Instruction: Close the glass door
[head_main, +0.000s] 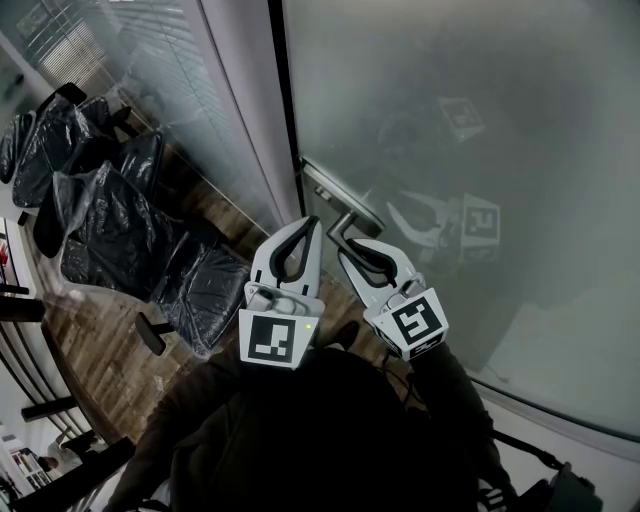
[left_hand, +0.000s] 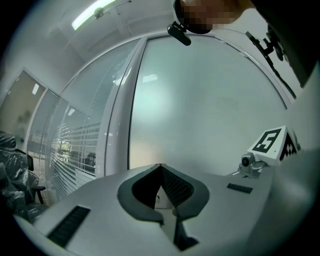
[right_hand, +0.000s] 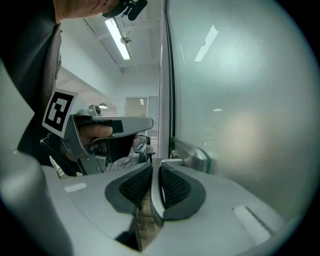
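Jaws of my right gripper (right_hand: 155, 167) are pinched nearly together on the flat silver metal lever handle (head_main: 338, 203) of the frosted glass door (head_main: 480, 130), straight ahead of me. My left gripper (left_hand: 160, 167) has its tips meeting, holding nothing, just beside the handle.

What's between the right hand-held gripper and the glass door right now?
The metal door handle. The right gripper view shows it jutting from the glass door just past the tips of the right hand-held gripper; nothing else there.
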